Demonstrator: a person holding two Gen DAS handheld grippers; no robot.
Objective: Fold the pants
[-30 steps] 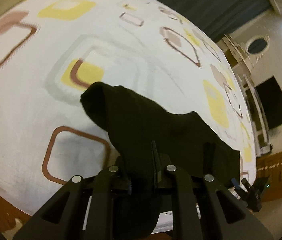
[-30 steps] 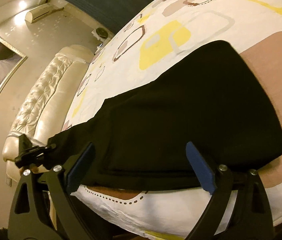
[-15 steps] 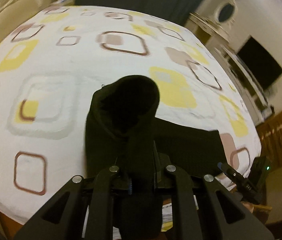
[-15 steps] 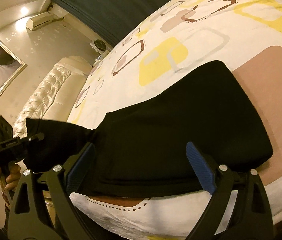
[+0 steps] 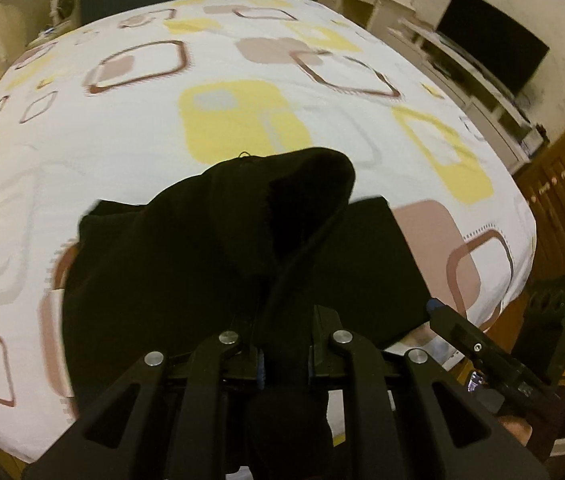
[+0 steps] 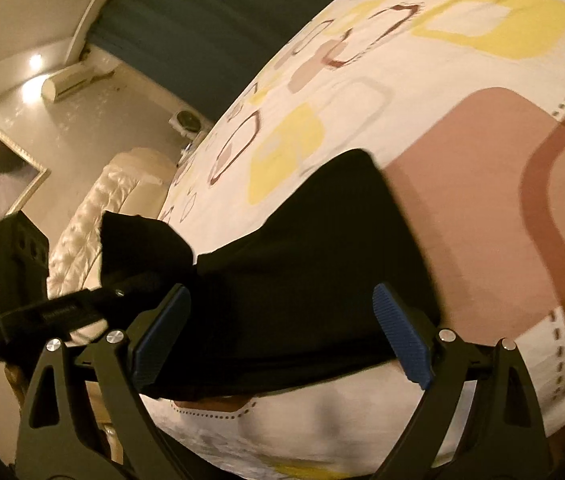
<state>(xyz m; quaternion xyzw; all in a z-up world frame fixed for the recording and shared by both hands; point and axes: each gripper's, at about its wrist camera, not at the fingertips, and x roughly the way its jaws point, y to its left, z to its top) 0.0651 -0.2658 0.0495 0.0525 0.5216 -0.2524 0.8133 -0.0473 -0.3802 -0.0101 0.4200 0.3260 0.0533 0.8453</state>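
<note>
While the left gripper [image 5: 284,354] carries a bunched end of the black pants [image 5: 362,264] above the part lying flat, the step in hand appears to be the fold-over of one end onto the other. To do it well, the lifted end should probably travel until its hem lines up with the far edge of the flat layer, then be lowered so the cloth lays down without a trapped ridge; release seems best left until the fabric rests on the bed [image 5: 242,120]. The pants lie along the near edge of the bed, toward its near right corner as the left wrist view shows it, over a brown patch of the patterned sheet. Left jaws stand almost together, clamped on a thick roll of the black fabric, which rises in a hood-like loop ahead of the fingers. The right gripper [image 6: 278,336] hangs with its jaws spread wide over the near edge of the flat layer, its blue pads [image 6: 400,336] gripping nothing; whether they brush the cloth cannot be told.
</note>
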